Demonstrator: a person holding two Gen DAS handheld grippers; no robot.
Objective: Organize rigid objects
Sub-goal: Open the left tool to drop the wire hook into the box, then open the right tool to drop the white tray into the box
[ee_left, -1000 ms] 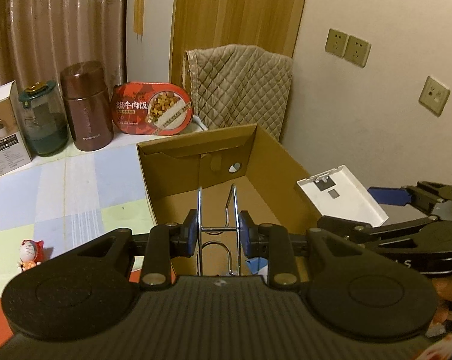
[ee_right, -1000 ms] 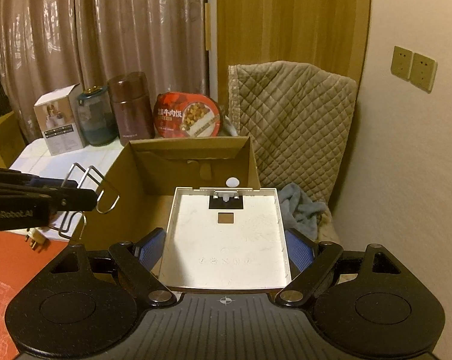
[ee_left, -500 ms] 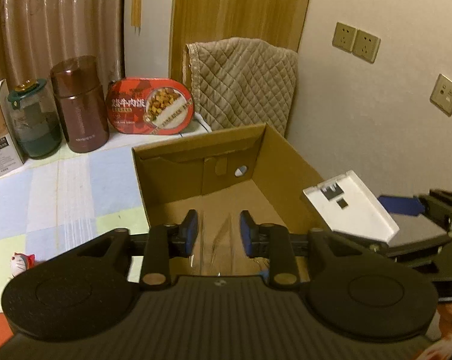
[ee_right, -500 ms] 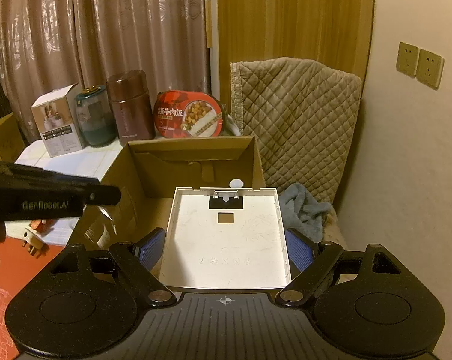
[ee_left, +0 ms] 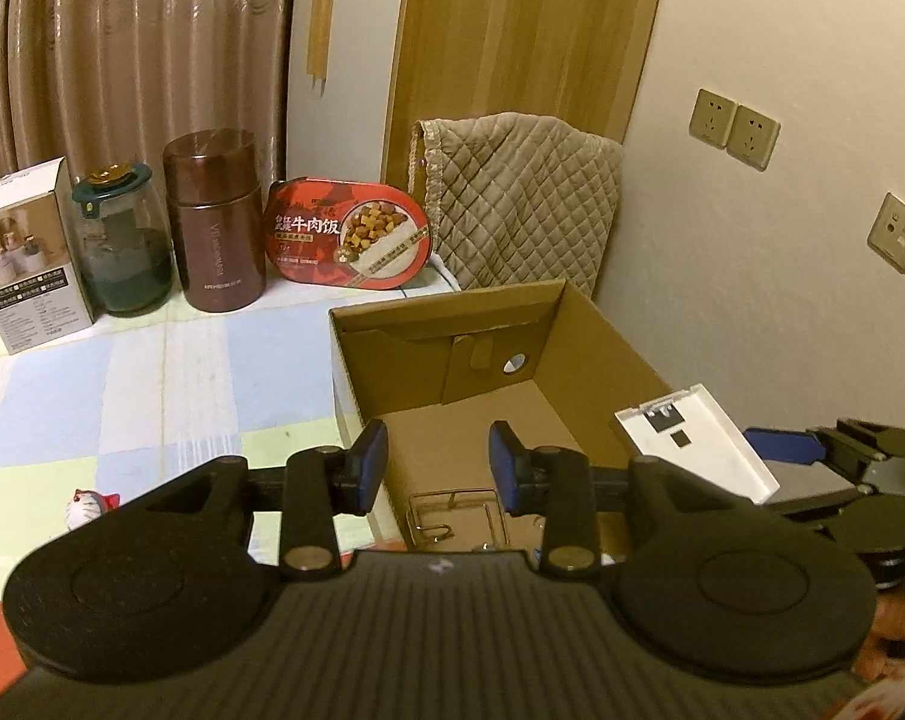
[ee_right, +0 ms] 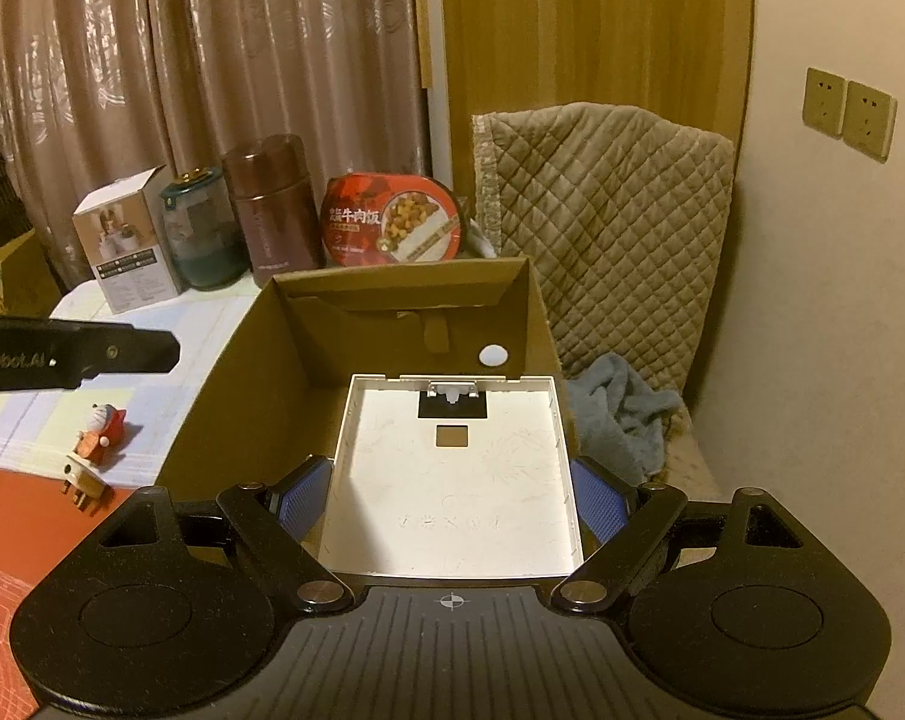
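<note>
Two claws hover over an open cardboard box [ee_left: 578, 360] that stands on the tabletop [ee_left: 152, 372] against the wall. The right claw [ee_right: 452, 498] pinches a flat white plastic tray [ee_right: 452, 480] by its two side edges, blue pads pressed on either side; the tray is a shallow square with a low raised rim, scuffed on its face, with a dark rectangular patch, a small square hole and a grey clip near its far edge. It is held above the box's near right part, its far edge reaching toward the back wall of the box, tilted slightly down away from the camera. In the left wrist view the same tray shows at the right, poking over the box's right wall. The left claw [ee_left: 439, 468] stands with its blue pads apart and nothing between them, over the near left corner of the box, pointing down and forward. Below it a bent wire rack [ee_left: 446, 510] of thin shiny metal lies on the box floor at the near end, partly hidden by the claw's body. Left of the box a small cat-like figurine [ee_right: 101, 432] sits on the checked cloth.
</note>
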